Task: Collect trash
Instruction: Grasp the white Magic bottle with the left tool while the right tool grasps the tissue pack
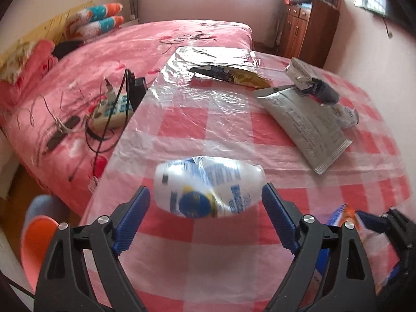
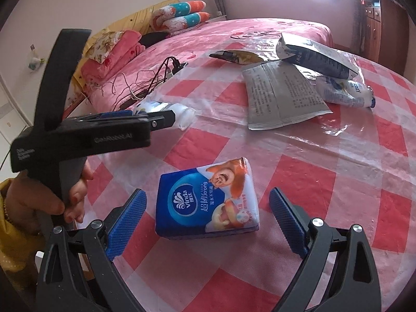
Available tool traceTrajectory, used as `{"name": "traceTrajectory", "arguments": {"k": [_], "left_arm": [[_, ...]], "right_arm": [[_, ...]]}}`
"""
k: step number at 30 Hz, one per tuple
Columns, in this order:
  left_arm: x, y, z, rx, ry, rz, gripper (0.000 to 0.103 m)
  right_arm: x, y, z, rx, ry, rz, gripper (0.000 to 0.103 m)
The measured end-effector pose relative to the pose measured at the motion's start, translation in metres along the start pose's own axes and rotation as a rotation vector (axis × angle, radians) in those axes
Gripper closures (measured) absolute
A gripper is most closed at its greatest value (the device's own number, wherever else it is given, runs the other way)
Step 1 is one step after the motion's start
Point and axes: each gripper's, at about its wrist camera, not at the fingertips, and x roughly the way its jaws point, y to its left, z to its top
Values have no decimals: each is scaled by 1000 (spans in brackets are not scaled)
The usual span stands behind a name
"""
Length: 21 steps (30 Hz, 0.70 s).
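The crumpled white bottle point(image 1: 208, 189) lies blurred between the blue ribbed pads of the left gripper point(image 1: 206, 208), near the table's left edge; the jaws stand wide and no pad presses it, so it sits released. Its label print is too smeared to read. From the right wrist, that same bottle point(image 2: 179, 115) is mostly hidden behind the left gripper's black body point(image 2: 156, 119), only a white end poking out. The right gripper point(image 2: 208, 215) is spread open around a soft blue tissue pack point(image 2: 208, 197), pads clear of both sides, close to the table's near edge. The left view cuts that pack to an orange-and-blue sliver at its lower right. Toward the far edge, on the glossy plastic over the pink checked tablecloth point(image 2: 338, 182), lie a flat grey foil pouch point(image 2: 280, 96), a dark carton point(image 2: 317, 57), a yellow wrapper point(image 2: 236, 57) and another squashed white bottle point(image 2: 343, 91). A hand point(image 2: 52, 197) grips the left handle.
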Motion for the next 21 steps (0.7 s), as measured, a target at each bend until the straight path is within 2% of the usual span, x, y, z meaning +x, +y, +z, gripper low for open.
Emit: {"name": "traceTrajectory", "arguments": {"k": [5, 15, 21], "left_arm": [[4, -8, 5, 68, -4, 3, 12], [17, -24, 4, 106, 26, -6, 11], [20, -17, 7, 48, 23, -78, 11]], "right_arm": [[0, 0, 0, -3, -1, 9, 9], [1, -1, 2, 1, 0, 22, 8], [1, -1, 3, 3, -1, 26, 8]]}}
